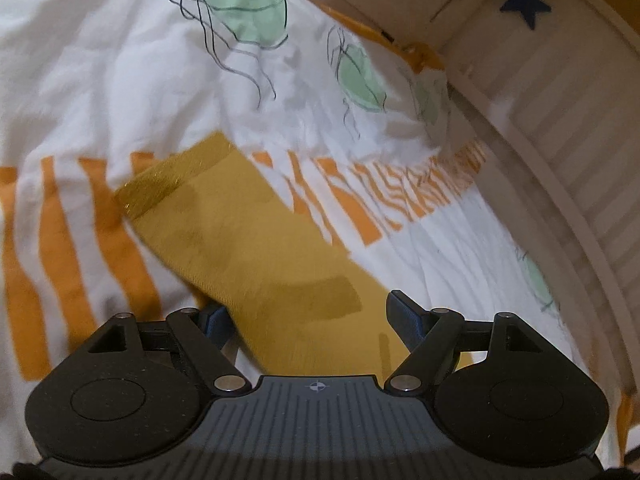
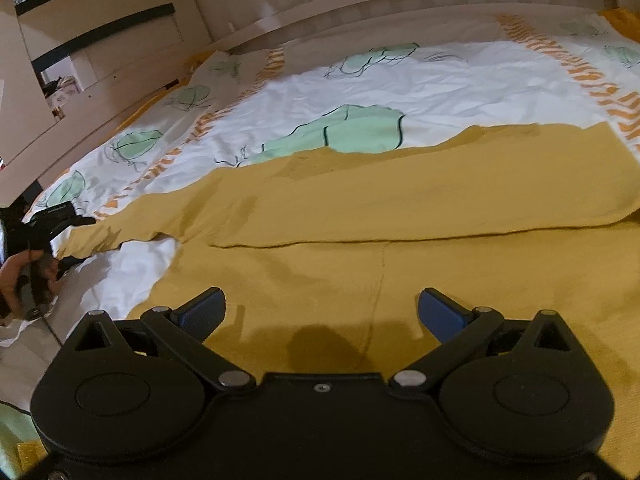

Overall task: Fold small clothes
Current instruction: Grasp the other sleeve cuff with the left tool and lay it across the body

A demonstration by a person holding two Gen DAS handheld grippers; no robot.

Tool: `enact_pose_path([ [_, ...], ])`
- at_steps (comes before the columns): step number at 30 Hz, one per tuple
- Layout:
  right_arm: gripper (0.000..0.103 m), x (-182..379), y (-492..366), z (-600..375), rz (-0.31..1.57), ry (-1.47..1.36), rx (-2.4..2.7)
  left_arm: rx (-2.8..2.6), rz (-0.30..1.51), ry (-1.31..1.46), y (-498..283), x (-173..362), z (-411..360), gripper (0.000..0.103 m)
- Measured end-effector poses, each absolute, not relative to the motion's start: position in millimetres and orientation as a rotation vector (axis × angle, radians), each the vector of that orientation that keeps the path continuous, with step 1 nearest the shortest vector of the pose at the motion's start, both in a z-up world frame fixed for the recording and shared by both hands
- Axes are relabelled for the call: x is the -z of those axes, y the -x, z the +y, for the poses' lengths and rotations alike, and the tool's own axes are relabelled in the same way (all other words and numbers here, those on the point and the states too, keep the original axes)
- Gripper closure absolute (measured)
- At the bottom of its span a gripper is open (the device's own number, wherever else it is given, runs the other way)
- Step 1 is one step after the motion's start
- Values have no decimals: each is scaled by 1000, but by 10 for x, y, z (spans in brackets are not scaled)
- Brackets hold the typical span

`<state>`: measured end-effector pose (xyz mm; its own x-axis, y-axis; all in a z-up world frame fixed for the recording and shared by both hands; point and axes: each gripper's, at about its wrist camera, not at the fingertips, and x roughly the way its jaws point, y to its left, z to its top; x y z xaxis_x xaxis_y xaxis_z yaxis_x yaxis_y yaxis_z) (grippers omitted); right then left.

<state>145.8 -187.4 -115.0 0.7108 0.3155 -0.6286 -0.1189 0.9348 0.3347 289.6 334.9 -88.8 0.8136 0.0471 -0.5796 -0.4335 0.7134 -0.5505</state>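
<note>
Though the left gripper [image 1: 308,314] body cuts off the mustard garment's [image 1: 256,248] near end, its sleeve runs between wide-spread jaws across the bedsheet [image 1: 120,80]. Right gripper [image 2: 322,312] gapes over folded cloth, edges cropped.

A mustard-yellow garment [image 2: 400,208] lies spread flat across the lower half of the frame, one sleeve [image 1: 248,240] with a ribbed cuff stretching toward upper left.

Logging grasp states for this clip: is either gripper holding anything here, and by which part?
Nothing is held. Both the left gripper and the right gripper have their jaws open over the yellow garment, gripping no part of it.
</note>
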Motion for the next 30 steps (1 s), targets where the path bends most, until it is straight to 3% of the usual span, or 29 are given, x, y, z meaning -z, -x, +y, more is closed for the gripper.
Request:
enact_pose_path([
  [7, 1, 1148, -1455, -1910, 750, -316, -249, -283, 551, 782, -2987, 900, 3404, 27],
  [9, 1, 1149, -1465, -1922, 754, -324, -249, -277, 563, 774, -2999, 889, 3402, 32],
  [10, 1, 1153, -1468, -1923, 755, -324, -247, -273, 561, 775, -2997, 889, 3406, 37],
  [12, 1, 1156, -1466, -1929, 755, -324, -246, -266, 562, 797, -3000, 899, 3431, 73],
  [14, 1, 1156, -1463, -1933, 754, -328, -248, -259, 553, 812, -2983, 909, 3446, 92],
  [15, 1, 1153, -1464, -1935, 754, -329, -248, -249, 543, 812, -2971, 902, 3440, 96],
  [23, 1, 1121, -1502, -2024, 767, -345, -226, -79, 479, 628, -3049, 313, 2800, 97],
  [30, 1, 1066, -1549, -2185, 763, -376, -174, 226, 528, 563, -3122, 8, 1515, 96],
])
